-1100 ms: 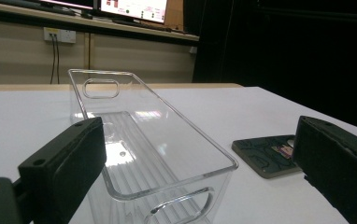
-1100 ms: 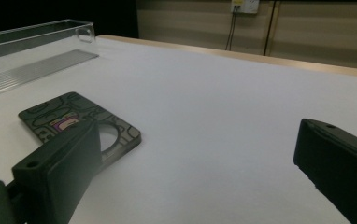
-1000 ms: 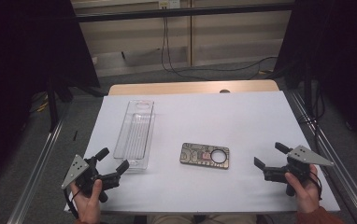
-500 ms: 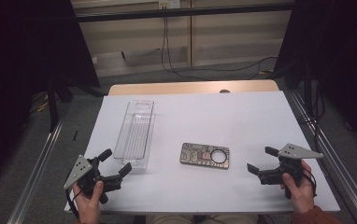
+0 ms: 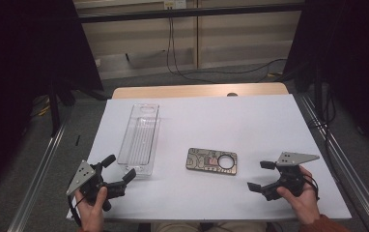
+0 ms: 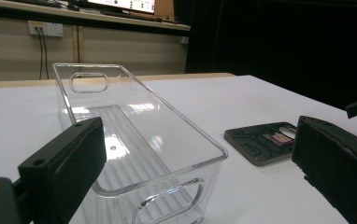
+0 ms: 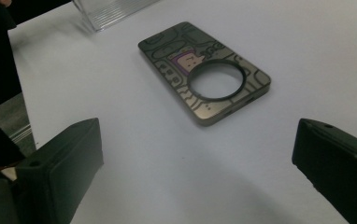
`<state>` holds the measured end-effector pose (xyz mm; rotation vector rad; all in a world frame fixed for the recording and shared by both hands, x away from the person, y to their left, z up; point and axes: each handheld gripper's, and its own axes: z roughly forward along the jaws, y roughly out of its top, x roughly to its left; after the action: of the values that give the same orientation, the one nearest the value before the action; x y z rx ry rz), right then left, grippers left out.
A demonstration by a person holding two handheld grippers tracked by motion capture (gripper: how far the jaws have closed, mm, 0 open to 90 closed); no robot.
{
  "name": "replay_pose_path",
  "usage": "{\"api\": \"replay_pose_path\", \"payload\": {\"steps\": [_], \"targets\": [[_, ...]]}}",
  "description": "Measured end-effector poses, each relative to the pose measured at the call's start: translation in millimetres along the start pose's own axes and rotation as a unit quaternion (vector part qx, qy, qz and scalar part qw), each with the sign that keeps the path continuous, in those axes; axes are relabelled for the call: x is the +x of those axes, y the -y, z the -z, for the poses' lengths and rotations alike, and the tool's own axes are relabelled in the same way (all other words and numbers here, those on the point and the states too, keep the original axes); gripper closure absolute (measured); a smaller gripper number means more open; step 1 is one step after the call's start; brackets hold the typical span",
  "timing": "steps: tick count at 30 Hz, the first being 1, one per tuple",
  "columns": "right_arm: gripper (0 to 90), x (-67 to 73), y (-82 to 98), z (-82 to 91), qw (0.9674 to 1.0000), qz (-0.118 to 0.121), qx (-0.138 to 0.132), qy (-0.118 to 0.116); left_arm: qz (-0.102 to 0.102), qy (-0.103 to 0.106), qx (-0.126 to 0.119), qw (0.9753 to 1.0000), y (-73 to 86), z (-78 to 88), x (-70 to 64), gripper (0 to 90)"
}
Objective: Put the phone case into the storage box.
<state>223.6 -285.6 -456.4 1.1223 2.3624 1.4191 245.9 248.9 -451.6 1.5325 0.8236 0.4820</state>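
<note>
A flat dark phone case (image 5: 212, 161) with a round hole and a printed pattern lies on the white table (image 5: 250, 121), right of centre. A clear plastic bin (image 5: 141, 138) stands empty to its left, long side running away from me. My left gripper (image 5: 119, 171) is open at the near left corner, just in front of the bin's near end (image 6: 167, 196); the phone case (image 6: 265, 142) lies off to its right. My right gripper (image 5: 261, 175) is open at the near right, pointing at the phone case (image 7: 204, 70) a short way ahead, apart from it.
The table's front edge runs just below both hands. Metal rails (image 5: 37, 183) flank the table on the left and right. A bare wooden strip (image 5: 197, 90) shows at the far edge, with cables (image 5: 182, 58) on the floor beyond.
My right gripper has moved left toward the phone case. The left gripper has shifted slightly right toward the bin's near end. Nothing on the table has moved.
</note>
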Motion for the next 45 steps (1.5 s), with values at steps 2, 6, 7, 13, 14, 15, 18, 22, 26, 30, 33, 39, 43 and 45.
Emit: {"api": "replay_pose_path", "payload": {"steps": [2,6,7,13,14,15,18,22,26,30,33,39,43,45], "targets": [[1.8,2.1,-1.3,-3.3,0.9999,-0.001,0.014,-0.010,-0.002,-0.001,0.003,1.0000,0.1,0.5,0.5,3.3],[4.6,5.0,-3.5,-7.9,0.9995,0.001,0.022,-0.023,-0.002,-0.001,0.004,1.0000,0.6,0.1,0.6,3.3],[4.6,5.0,-3.5,-7.9,0.9995,0.001,0.022,-0.023,-0.002,-0.001,0.004,1.0000,0.6,0.1,0.6,3.4],[8.9,15.1,-14.3,-20.7,0.9978,0.023,0.036,-0.050,-0.005,-0.003,0.008,0.9999,0.8,-0.8,0.2,4.0],[8.9,15.1,-14.3,-20.7,0.9978,0.023,0.036,-0.050,-0.005,-0.003,0.008,0.9999,0.8,-0.8,0.2,4.0],[9.3,17.1,-16.1,-22.5,0.9976,0.025,0.039,-0.052,-0.006,-0.007,0.011,0.9999,0.8,-0.7,0.3,4.0],[12.3,22.2,-21.3,-32.2,0.9965,0.034,0.052,-0.056,-0.006,0.000,0.013,0.9999,1.0,-1.2,0.2,3.9],[17.1,26.2,-28.0,-43.5,0.9943,0.047,0.064,-0.072,-0.006,-0.005,0.014,0.9999,1.0,-1.3,0.2,4.0],[23.8,30.4,-37.5,-51.8,0.9915,0.062,0.075,-0.087,-0.004,-0.004,0.014,0.9999,1.2,-2.0,-0.6,3.9],[25.4,33.9,-45.4,-57.6,0.9891,0.071,0.093,-0.090,-0.007,-0.004,0.013,0.9999,1.2,-1.8,-0.3,3.9],[31.5,35.0,-47.5,-64.6,0.9879,0.077,0.099,-0.092,-0.008,-0.004,0.013,0.9999,1.4,-1.6,-0.6,4.0],[60.8,31.2,-40.9,-73.8,0.9871,0.077,0.105,-0.093,-0.011,-0.006,0.014,0.9998,0.9,-0.2,-1.2,3.9],[71.1,30.2,-39.6,-75.9,0.9855,0.083,0.114,-0.095,-0.010,-0.005,0.015,0.9998,1.3,-1.0,-0.8,3.9],[77.6,29.3,-39.6,-76.6,0.9852,0.083,0.119,-0.092,-0.012,-0.003,0.015,0.9998,1.2,-0.9,-0.8,4.0]]}}
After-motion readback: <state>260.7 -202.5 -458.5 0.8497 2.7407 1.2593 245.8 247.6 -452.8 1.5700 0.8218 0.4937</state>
